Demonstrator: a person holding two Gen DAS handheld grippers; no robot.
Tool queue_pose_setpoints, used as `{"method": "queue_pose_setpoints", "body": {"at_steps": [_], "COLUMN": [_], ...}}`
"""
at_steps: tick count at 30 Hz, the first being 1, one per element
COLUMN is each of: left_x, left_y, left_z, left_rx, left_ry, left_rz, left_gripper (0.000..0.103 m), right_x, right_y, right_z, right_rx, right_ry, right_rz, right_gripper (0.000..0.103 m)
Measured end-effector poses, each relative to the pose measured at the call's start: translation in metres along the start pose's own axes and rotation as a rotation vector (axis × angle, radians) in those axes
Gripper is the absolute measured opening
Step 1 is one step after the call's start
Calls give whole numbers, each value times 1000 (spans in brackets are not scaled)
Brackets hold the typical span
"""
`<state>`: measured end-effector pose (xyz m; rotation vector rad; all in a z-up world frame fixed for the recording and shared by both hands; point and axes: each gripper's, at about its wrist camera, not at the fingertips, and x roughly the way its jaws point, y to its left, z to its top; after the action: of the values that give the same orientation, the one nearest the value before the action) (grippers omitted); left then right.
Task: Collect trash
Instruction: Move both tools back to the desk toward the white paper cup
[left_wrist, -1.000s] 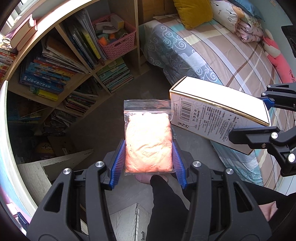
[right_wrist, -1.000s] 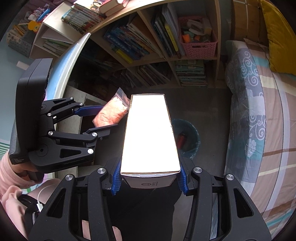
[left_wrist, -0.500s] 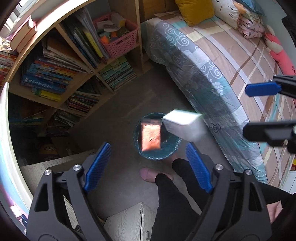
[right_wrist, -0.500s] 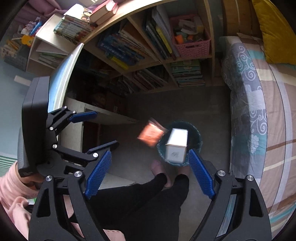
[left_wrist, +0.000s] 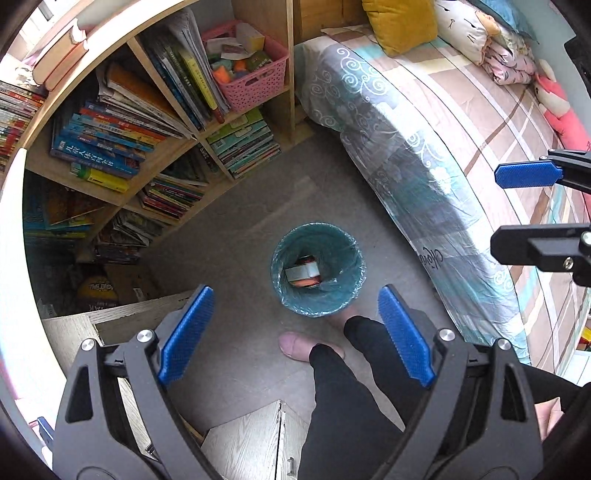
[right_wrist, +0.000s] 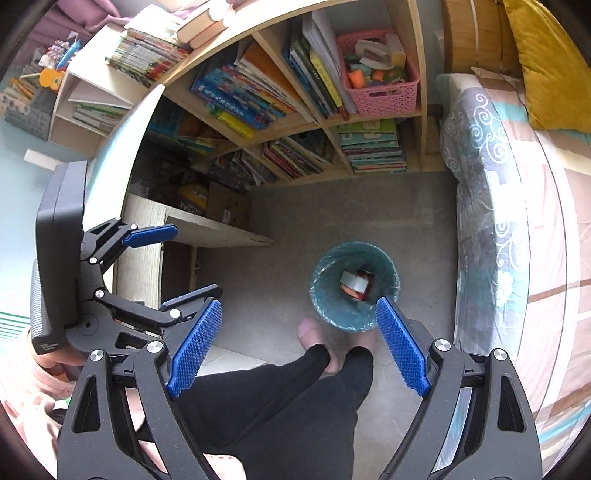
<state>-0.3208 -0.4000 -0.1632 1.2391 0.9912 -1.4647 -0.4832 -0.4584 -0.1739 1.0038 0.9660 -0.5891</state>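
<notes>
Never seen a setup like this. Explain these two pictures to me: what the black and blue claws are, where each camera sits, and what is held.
There is no robot here. A person holds a hand-held claw in each hand, and each claw carries a wide-angle camera that looks out along its two fingers.

One picture comes from the left gripper, pointing down at the floor; the right gripper's fingers poke in at its right edge. The other comes from the right gripper, with the left one showing at its left side.

Both grippers are open and hold nothing; their jaws have just been opening. Below them on the grey floor stands a bin with a teal liner, and a box with some orange trash lies inside. The person's legs and feet are beside it. Around are a bookshelf and a bed.
</notes>
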Motion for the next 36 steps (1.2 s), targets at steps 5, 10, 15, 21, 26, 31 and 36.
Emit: {"method": "queue_pose_setpoints", "body": {"at_steps": [5, 10, 15, 21, 26, 31, 36], "left_x": [-6, -14, -26, -48, -68, -86, -102], "left_y": [6, 20, 43, 79, 113, 145, 168], "left_z": [-3, -12, -28, -58, -94, -140, -188], "left_rx": [-17, -68, -150, -282, -410, -539, -640], "left_ry": [-12, -26, -49, -89, -121, -141, -140], "left_rz": [9, 22, 46, 88, 143, 207, 267], "left_gripper": [88, 88, 88, 88, 88, 88, 88], "right_x": [3, 10, 20, 41, 36, 45, 57], "right_y": [7, 20, 41, 68, 116, 173, 241], "right_z": [3, 8, 15, 33, 45, 51, 49], "right_rx": [-9, -41, -64, -82, -266, -469, -684], "right_ry": [-3, 18, 33, 72, -13, -4, 17], "right_rz": [1, -5, -69, -158, -55, -1, 45], "right_gripper": [87, 89, 94, 96, 96, 96, 96]}}
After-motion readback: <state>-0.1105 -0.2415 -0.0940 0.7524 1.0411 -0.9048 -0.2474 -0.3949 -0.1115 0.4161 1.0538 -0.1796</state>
